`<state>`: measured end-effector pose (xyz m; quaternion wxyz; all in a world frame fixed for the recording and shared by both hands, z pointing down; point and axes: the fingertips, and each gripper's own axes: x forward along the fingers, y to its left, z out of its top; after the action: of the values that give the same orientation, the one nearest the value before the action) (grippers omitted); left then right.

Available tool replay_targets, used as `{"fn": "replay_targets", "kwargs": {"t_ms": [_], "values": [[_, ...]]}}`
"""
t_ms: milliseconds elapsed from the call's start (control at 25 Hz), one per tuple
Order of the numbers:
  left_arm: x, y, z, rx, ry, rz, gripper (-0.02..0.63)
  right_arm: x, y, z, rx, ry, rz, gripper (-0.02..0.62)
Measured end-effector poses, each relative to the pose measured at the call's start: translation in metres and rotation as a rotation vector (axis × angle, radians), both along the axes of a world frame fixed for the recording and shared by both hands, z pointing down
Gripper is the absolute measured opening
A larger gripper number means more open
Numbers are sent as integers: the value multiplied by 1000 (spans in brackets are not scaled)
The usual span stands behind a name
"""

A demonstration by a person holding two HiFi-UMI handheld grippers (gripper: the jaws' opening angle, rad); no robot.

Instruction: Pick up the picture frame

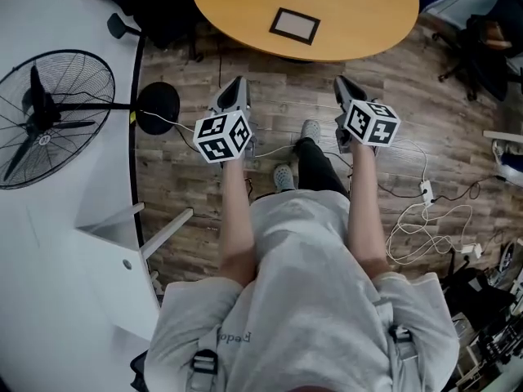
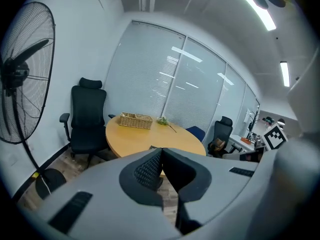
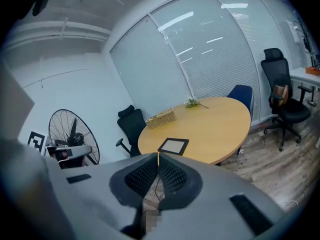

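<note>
A dark picture frame with a pale inside lies flat on the round wooden table, near its front edge; the right gripper view shows the picture frame just beyond my jaws. My left gripper and right gripper hover over the floor short of the table, both shut and holding nothing. In the left gripper view the left gripper hides the frame; only the table shows. The right gripper has its pads pressed together.
A standing fan with a round base is at the left. Black office chairs stand round the table, another chair at the right. A wicker basket and a green sprig lie on the table. Cables trail on the wooden floor.
</note>
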<state>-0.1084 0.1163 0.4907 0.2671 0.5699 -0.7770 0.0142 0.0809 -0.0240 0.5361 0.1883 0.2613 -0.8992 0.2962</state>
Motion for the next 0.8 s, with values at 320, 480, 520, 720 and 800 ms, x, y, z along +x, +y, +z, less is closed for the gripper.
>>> {"fn": "replay_targets", "kwargs": {"t_ms": [320, 480, 520, 720, 800], "values": [[-27, -88, -9, -22, -29, -8, 26, -38, -91, -5, -13, -10, -39, 25], [-41, -117, -16, -31, -41, -23, 26, -56, -123, -10, -7, -4, -67, 25], [-43, -124, -18, -30, -43, -27, 26, -58, -130, -11, -3, -4, -68, 25], [-47, -157, -15, -46, -47, -4, 26, -61, -160, -11, 10, 9, -56, 25], [-46, -166, -13, -52, -47, 8, 26, -59, -166, -9, 7, 12, -48, 25]]}}
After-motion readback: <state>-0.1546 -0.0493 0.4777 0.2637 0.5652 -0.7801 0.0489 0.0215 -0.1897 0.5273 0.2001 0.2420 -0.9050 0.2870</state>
